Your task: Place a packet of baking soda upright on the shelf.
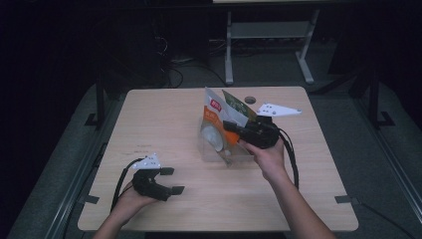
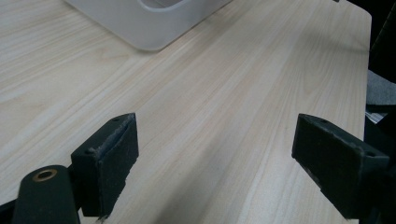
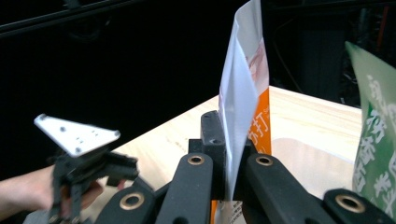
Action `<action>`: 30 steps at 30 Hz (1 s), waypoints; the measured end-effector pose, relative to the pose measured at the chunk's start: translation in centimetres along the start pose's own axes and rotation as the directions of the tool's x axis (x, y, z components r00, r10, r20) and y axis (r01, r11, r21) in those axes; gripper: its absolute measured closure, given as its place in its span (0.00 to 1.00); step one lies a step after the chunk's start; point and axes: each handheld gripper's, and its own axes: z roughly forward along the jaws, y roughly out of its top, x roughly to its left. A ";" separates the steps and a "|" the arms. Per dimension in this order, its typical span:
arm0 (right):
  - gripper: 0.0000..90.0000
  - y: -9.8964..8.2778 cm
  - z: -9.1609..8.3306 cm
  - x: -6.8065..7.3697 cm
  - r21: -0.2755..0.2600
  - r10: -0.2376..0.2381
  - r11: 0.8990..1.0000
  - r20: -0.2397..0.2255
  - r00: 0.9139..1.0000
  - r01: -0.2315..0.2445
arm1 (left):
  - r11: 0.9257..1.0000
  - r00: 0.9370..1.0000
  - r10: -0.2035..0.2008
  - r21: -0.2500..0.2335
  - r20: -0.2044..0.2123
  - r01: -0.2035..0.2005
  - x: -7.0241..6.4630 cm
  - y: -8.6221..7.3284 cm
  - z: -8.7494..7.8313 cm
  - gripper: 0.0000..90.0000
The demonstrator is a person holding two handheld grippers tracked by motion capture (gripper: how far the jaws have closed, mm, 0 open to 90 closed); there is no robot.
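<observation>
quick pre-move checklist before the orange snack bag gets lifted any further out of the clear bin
1. Right gripper shut on the orange bag: ok, the jaws pinch its edge.
2. Orange bag clear of the clear bin: cannot tell; in the high view the bag's lower part overlaps the bin.
3. Green bag out of the way: not ok, it stands right beside the orange bag.
4. Left gripper free: ok, jaws open with nothing between them, over bare table.
5. Left gripper away from the bin: ok, it sits near the table's front left in the high view.
</observation>
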 end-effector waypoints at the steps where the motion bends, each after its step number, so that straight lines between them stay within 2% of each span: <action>1: 1.00 0.1 0.3 0.0 -0.002 0.001 1.000 0.012 1.000 -0.001 | 1.000 1.000 0.007 0.000 0.000 -0.007 0.0 0.0 0.0 0.16; 7: 1.00 0.4 1.4 0.3 0.006 -0.027 1.000 0.074 0.997 0.026 | 1.000 1.000 -0.003 0.000 0.002 0.003 0.0 0.0 0.1 0.16; 10: 1.00 0.4 1.9 0.2 0.005 -0.029 1.000 0.093 0.995 0.028 | 1.000 1.000 0.013 0.010 0.004 -0.013 0.0 0.0 0.1 0.16; 30: 1.00 0.4 3.9 -1.1 -0.001 -0.031 0.999 0.182 0.983 0.032 | 1.000 1.000 0.004 0.026 0.024 -0.004 -0.3 -0.1 0.6 0.16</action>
